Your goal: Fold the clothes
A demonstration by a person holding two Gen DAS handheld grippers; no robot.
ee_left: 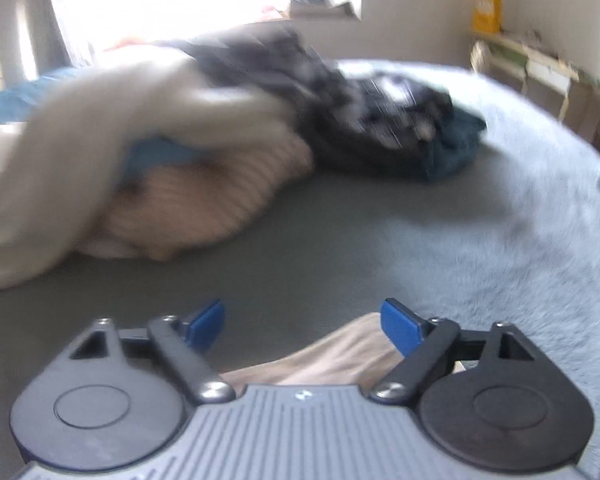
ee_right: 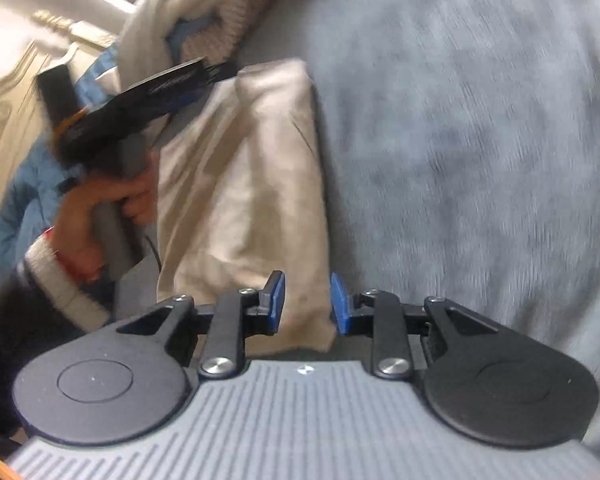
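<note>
A folded beige garment (ee_right: 244,200) lies flat on the grey fuzzy blanket (ee_right: 460,140). My right gripper (ee_right: 309,306) hovers over its near corner, blue pads a narrow gap apart with nothing pinched. A hand (ee_right: 100,208) holds my left gripper (ee_right: 214,72) above the garment's far left side. In the left wrist view, my left gripper (ee_left: 303,326) stands wide open and empty, and an edge of the beige garment (ee_left: 332,356) shows below its fingers. Both views are motion-blurred.
A heap of unfolded clothes lies beyond on the bed: a cream piece (ee_left: 80,152), a pink ribbed knit (ee_left: 204,204), a black patterned garment (ee_left: 340,100) and a teal one (ee_left: 456,148). Shelves (ee_left: 540,64) stand by the far right wall. A bright window is at the back.
</note>
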